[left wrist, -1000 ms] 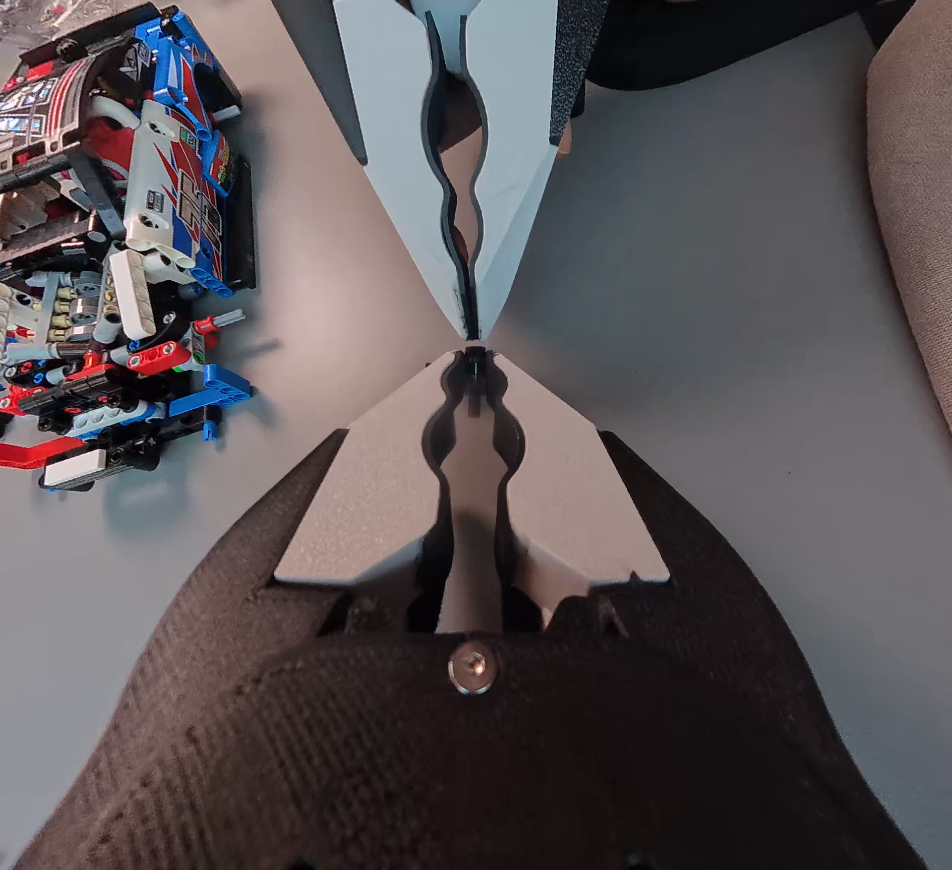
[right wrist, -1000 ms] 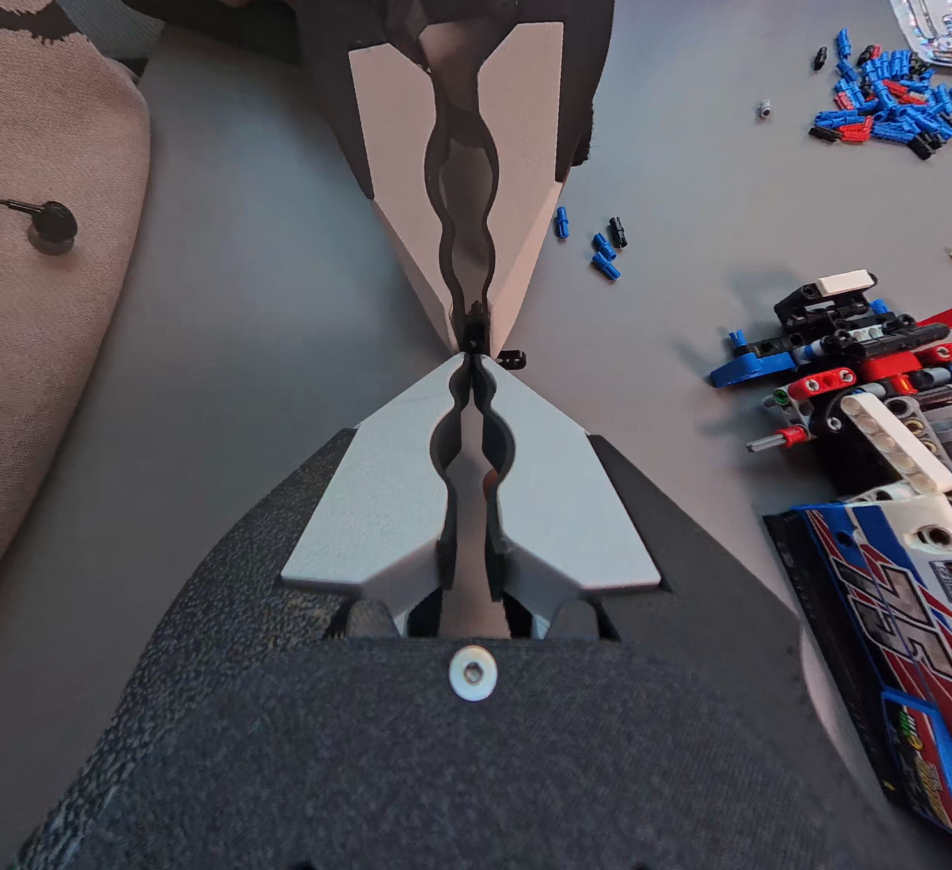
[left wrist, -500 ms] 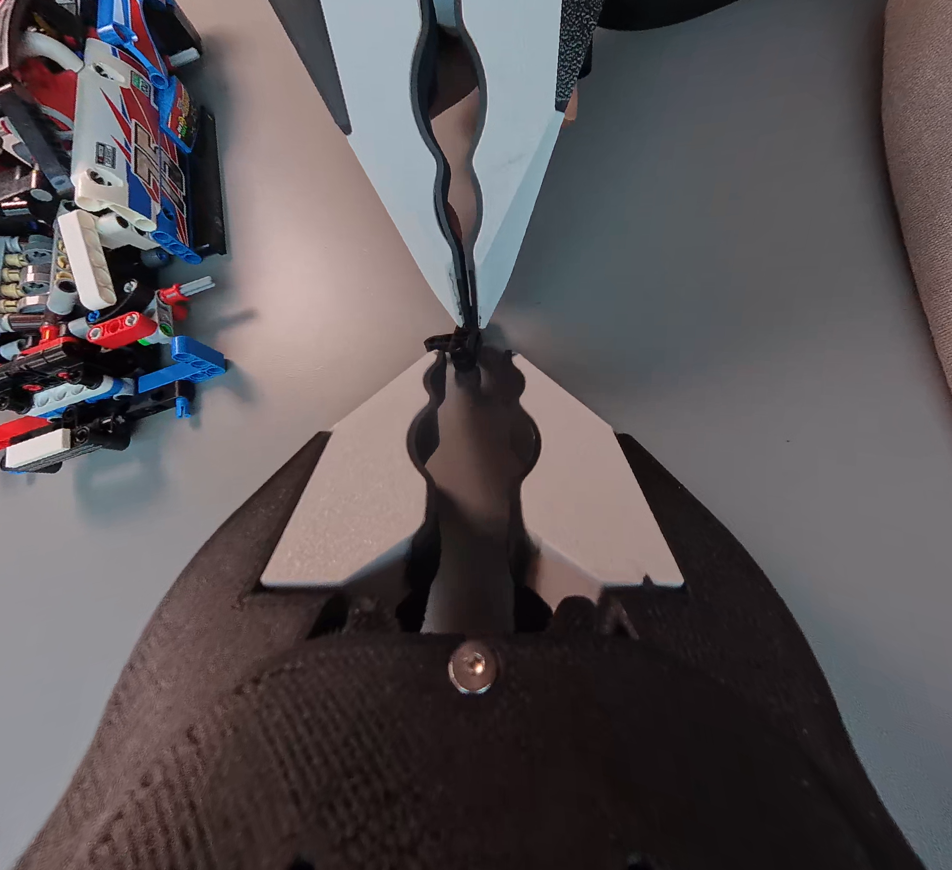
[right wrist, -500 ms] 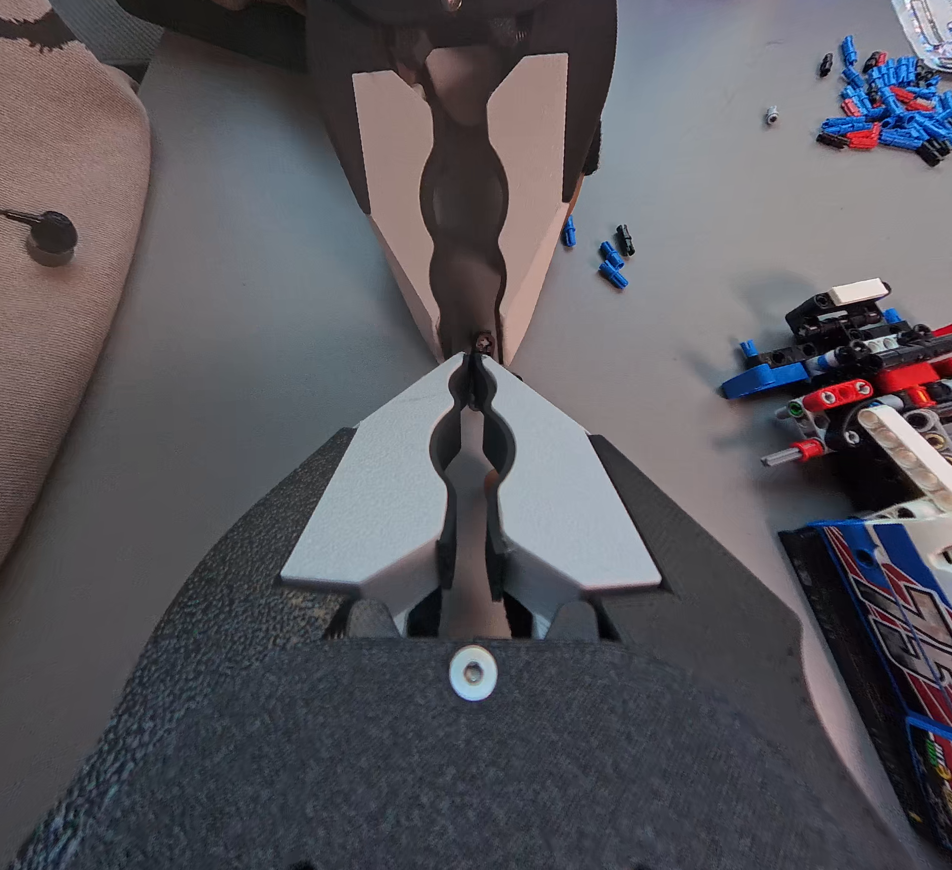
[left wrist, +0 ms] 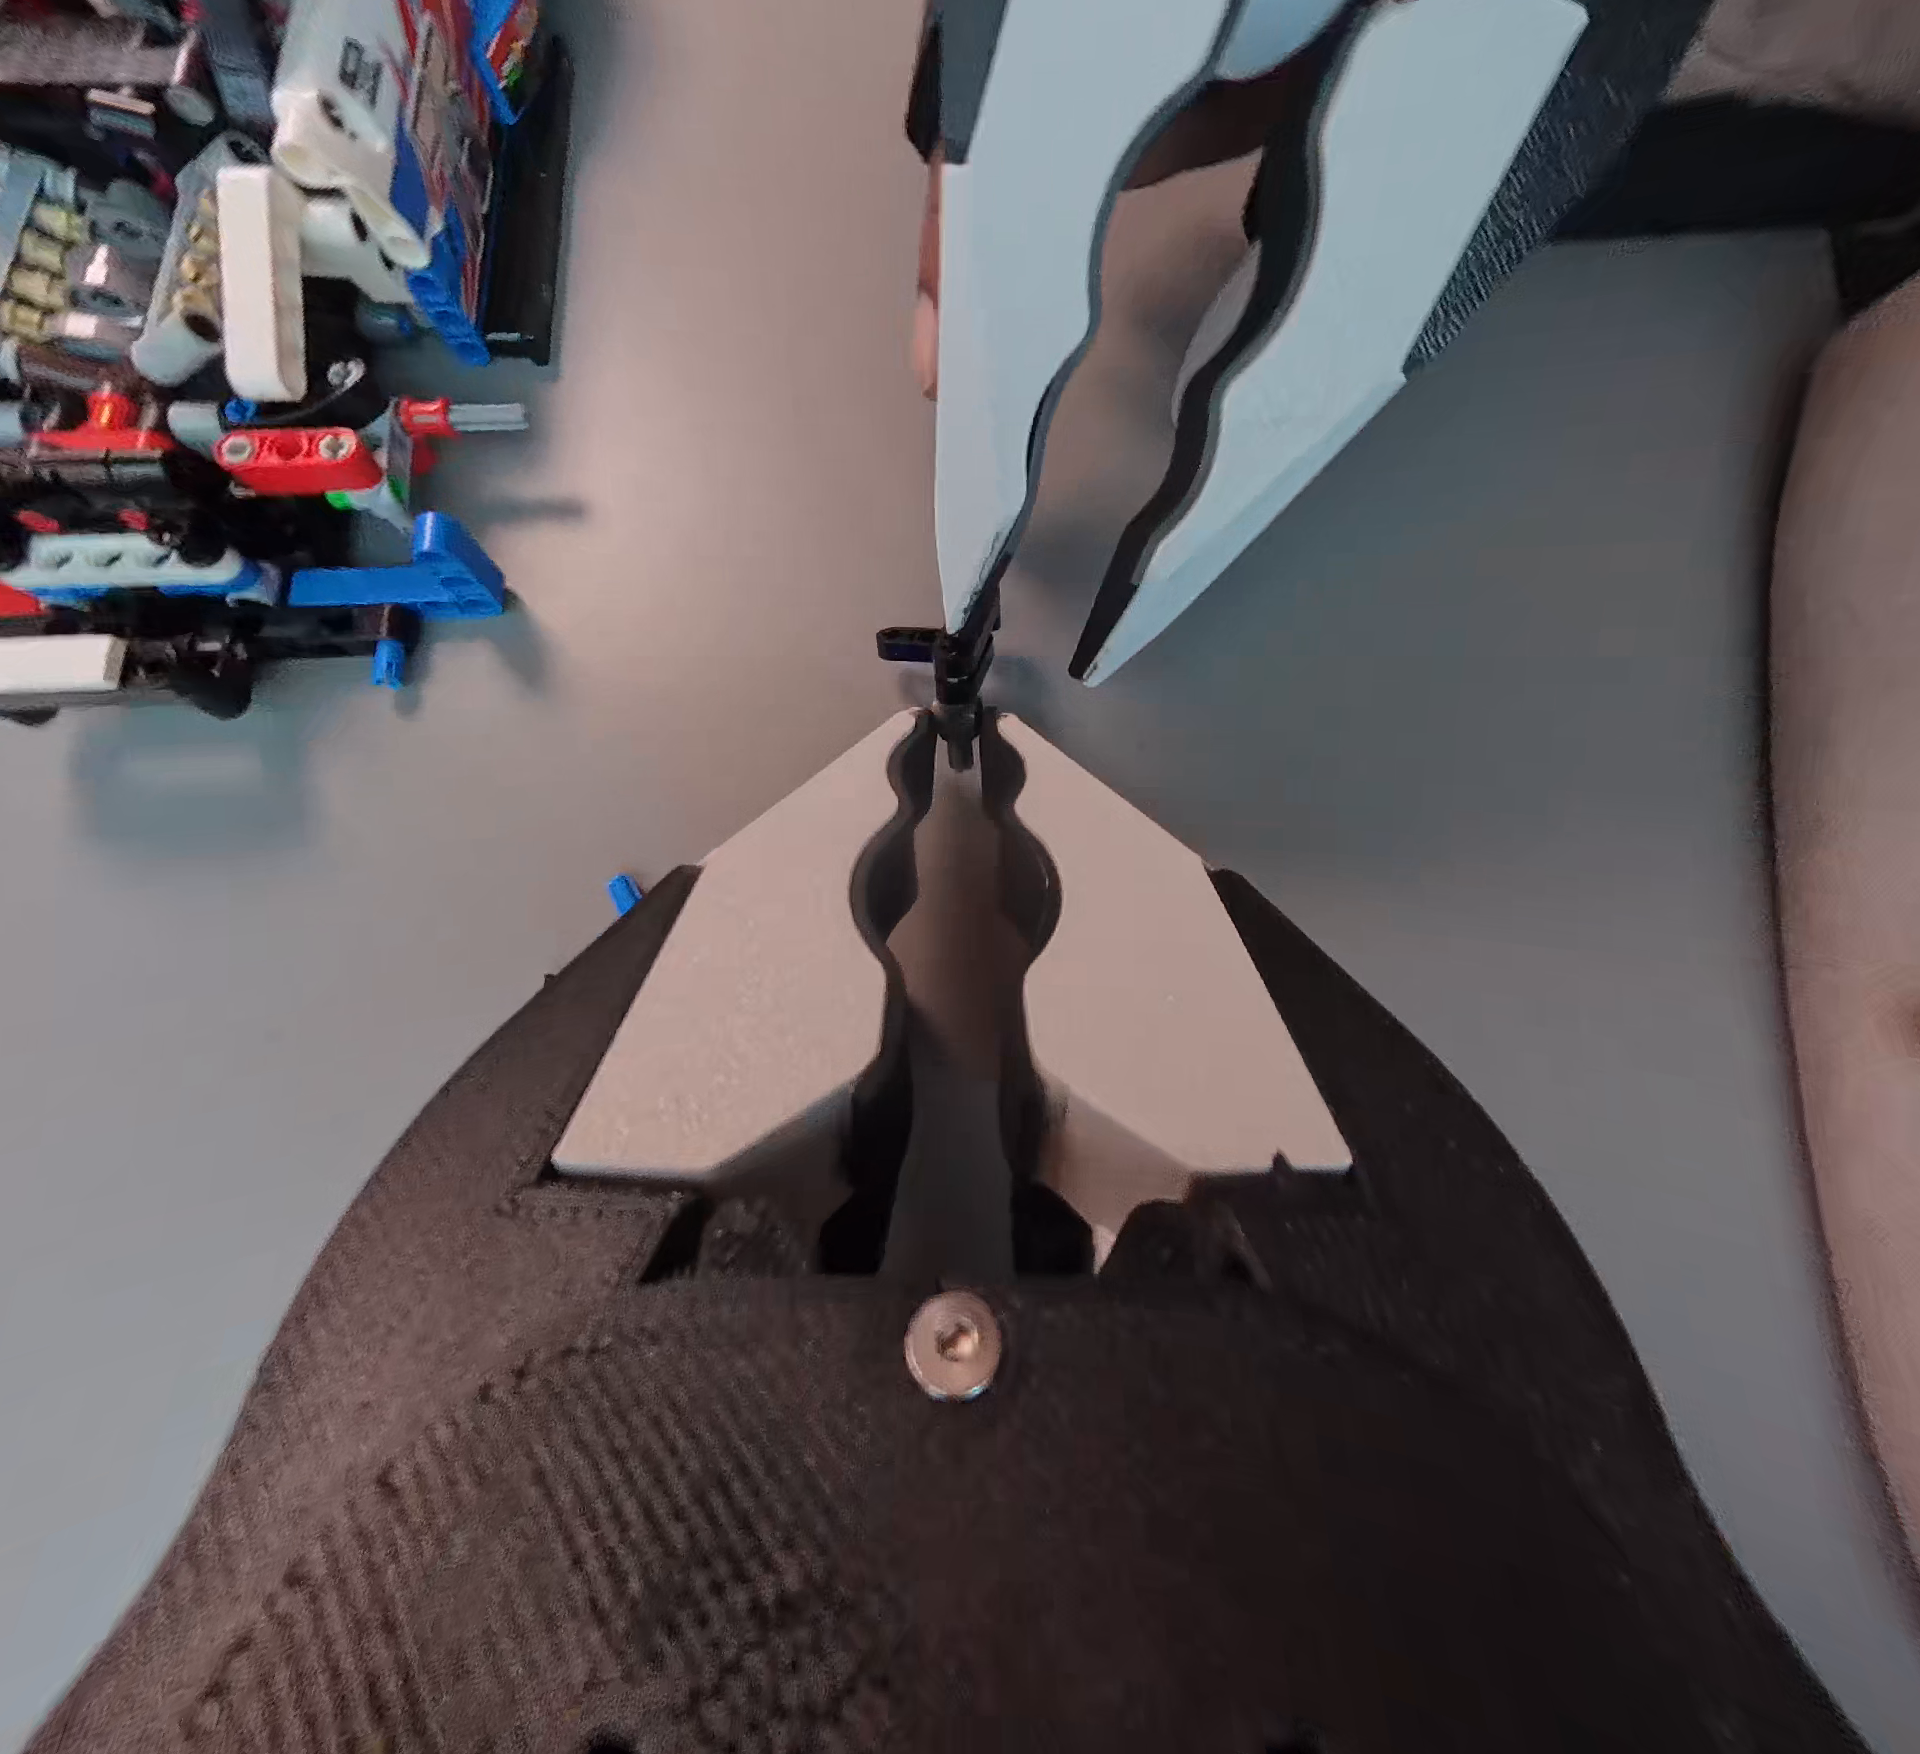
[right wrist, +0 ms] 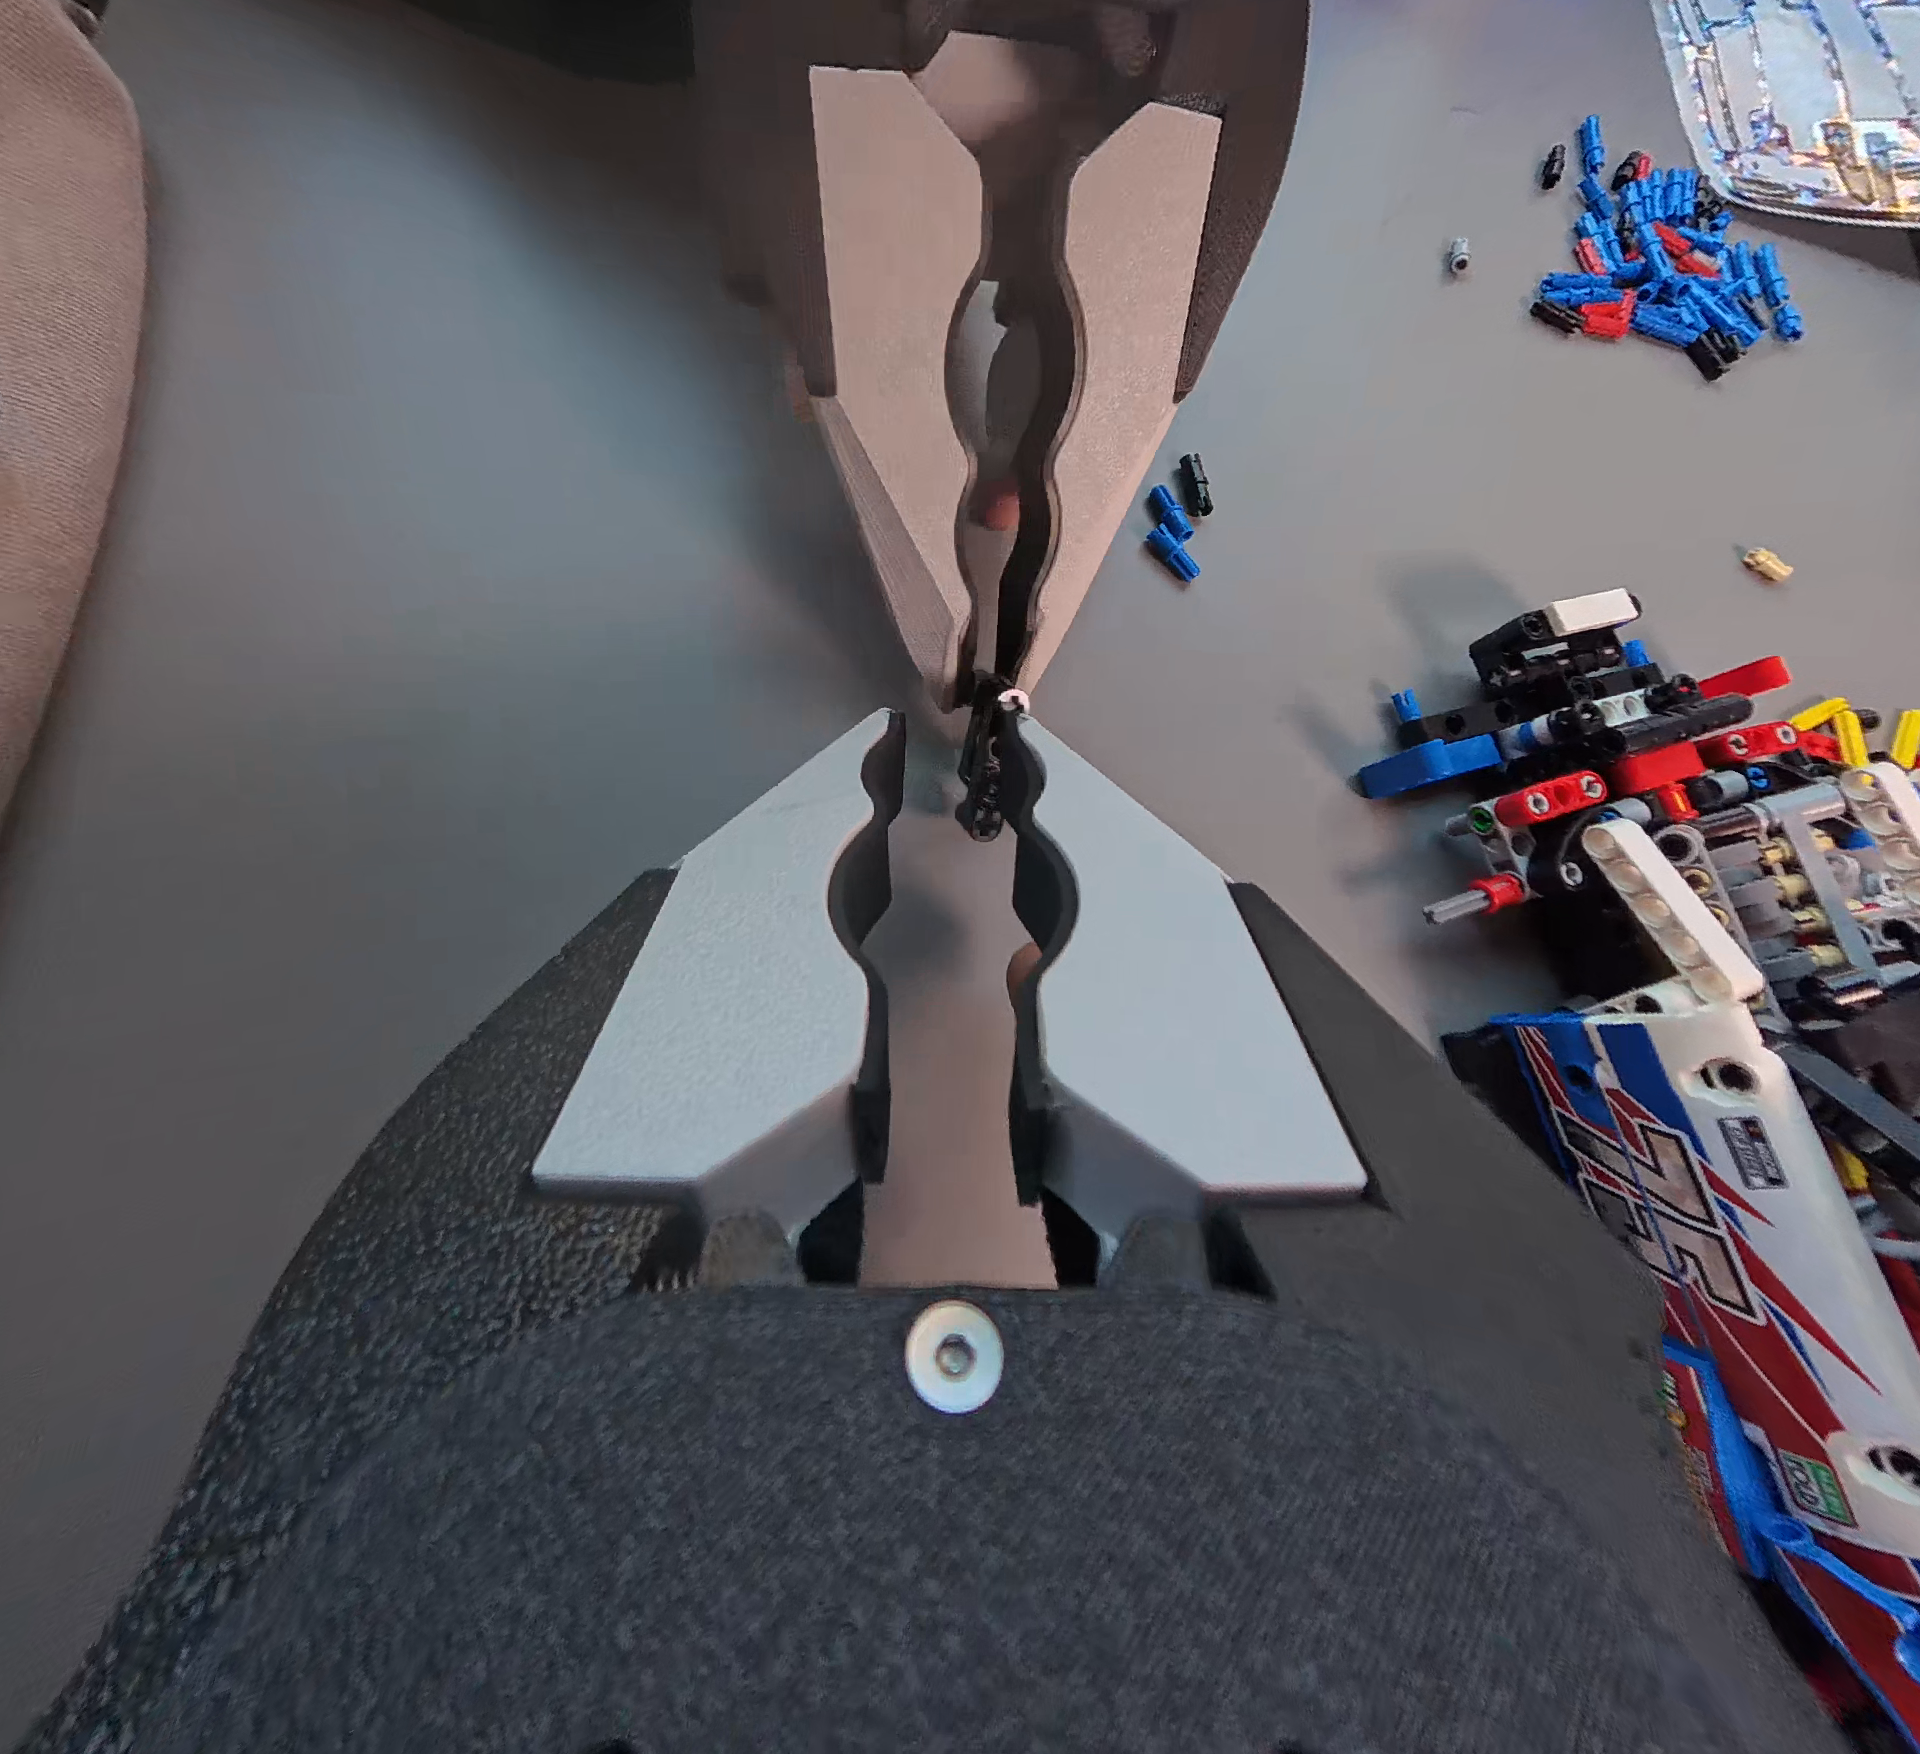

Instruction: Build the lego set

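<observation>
A small black lego piece (left wrist: 940,655), a short beam with a pin, hangs above the grey table between the two grippers, which meet tip to tip. My left gripper (left wrist: 958,717) is shut on its pin end. In the right wrist view the left gripper (right wrist: 987,681) comes down from the top. My right gripper (right wrist: 958,722) is open; the black piece (right wrist: 982,774) lies in its gap against the right finger. In the left wrist view the right gripper (left wrist: 1029,650) shows with its fingers spread. The partly built red, white and blue lego car (left wrist: 312,250) lies left of the grippers.
The car (right wrist: 1662,925) fills the right of the right wrist view. A pile of blue, red and black pins (right wrist: 1662,291), three loose pins (right wrist: 1179,520), a tan piece (right wrist: 1766,563) and a shiny sticker sheet (right wrist: 1787,42) lie behind. A person's sleeve (left wrist: 1849,769) borders the table. The grippers are tip to tip, or close to it. The tan piece (right wrist: 1766,563) is about 25 centimeters from both grippers' fingertips.
The right gripper has opened and let go of the black piece. The left gripper, open half a second ago, has closed on it. The piece now shows more fully.
</observation>
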The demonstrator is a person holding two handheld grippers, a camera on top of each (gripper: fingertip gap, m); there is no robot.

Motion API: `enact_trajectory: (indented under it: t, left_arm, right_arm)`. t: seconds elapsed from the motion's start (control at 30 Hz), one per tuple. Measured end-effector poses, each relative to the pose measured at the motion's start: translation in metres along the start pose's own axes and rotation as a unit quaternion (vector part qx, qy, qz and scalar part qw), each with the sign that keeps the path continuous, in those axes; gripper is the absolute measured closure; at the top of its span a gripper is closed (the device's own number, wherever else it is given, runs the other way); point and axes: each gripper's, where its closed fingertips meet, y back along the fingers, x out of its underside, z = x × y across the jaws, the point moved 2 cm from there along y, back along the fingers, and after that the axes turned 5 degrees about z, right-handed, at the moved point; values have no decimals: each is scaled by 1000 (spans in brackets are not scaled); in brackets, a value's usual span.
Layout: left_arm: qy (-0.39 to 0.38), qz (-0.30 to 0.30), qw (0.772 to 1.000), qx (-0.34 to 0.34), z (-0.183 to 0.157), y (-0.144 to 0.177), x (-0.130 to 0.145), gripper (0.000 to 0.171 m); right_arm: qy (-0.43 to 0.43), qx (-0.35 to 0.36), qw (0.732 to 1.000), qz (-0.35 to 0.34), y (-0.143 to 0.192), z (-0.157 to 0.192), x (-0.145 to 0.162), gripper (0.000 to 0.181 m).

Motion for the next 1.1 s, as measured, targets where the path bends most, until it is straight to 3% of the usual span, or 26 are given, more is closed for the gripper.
enact_trajectory:
  t: [0.17, 0.3, 0.53, 0.77, 0.9, 1.1]
  left_arm:
    - [138, -62, 987, 48, 10, 8, -13, 165]
    - [197, -91, 972, 88, 12, 14, -17, 165]
    - [225, -96, 963, 108, 10, 13, -18, 166]
    - [240, -86, 957, 138, 6, 11, -16, 166]
    - [221, -99, 961, 135, 5, 14, -20, 165]
    - [16, -137, 989, 44, 4, 40, -32, 149]
  right_arm:
    - [19, 98, 995, 4, 1, -22, -4, 160]
    - [70, 159, 985, 18, 0, -29, -6, 168]
    - [155, 215, 963, 45, 0, -30, -10, 173]
    - [179, 201, 961, 57, -1, -25, -10, 175]
    - [144, 181, 972, 42, 1, -26, -9, 175]
    - [24, 100, 994, -46, 12, -27, -13, 174]
